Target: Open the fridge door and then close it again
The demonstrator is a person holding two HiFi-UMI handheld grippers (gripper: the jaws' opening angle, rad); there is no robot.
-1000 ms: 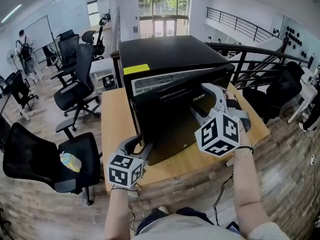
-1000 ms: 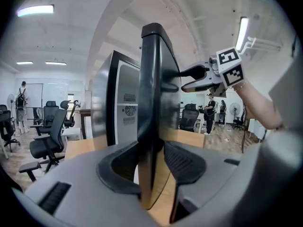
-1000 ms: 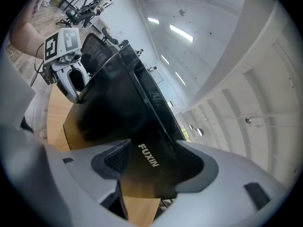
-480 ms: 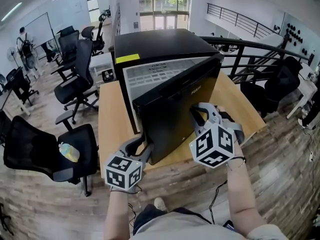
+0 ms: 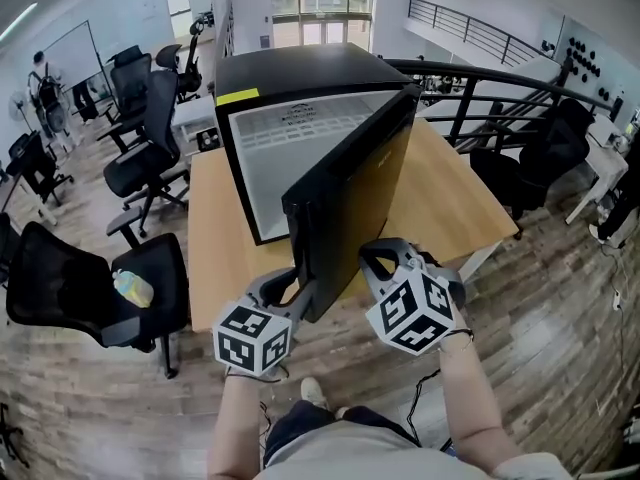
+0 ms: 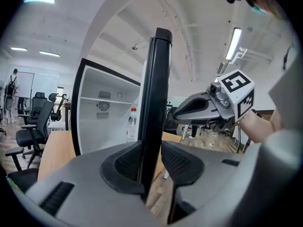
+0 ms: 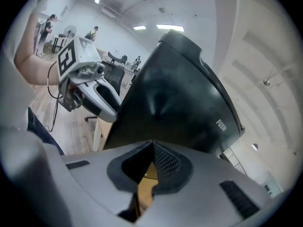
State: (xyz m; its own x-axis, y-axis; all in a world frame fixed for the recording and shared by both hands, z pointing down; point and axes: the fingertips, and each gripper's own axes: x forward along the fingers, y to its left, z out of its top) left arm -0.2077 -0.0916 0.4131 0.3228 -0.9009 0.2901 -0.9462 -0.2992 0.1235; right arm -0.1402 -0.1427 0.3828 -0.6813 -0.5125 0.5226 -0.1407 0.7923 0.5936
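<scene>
A black mini fridge point(image 5: 290, 73) stands on a wooden table point(image 5: 220, 228), its door point(image 5: 350, 198) swung wide so the white inside point(image 5: 290, 158) shows. My left gripper point(image 5: 298, 286) is at the lower corner of the door's free edge. In the left gripper view, the door edge point(image 6: 154, 89) runs between the pads of the left gripper point(image 6: 151, 145); its jaws have just been closing and press on the edge. My right gripper point(image 5: 375, 258) hovers beside the door's outer face point(image 7: 175, 103). The right gripper point(image 7: 152, 148) is shut, with nothing between its pads.
Black office chairs point(image 5: 90, 288) point(image 5: 140, 158) stand left of the table. A dark curved railing point(image 5: 500, 88) and another chair point(image 5: 545, 158) are on the right. A bottle point(image 6: 132, 124) stands inside the fridge. Wooden floor lies below the table's near edge.
The door has swung much further open, toward me. Both grippers have moved back toward me with it. The right gripper's jaws, open before, have shut and it has dropped lower.
</scene>
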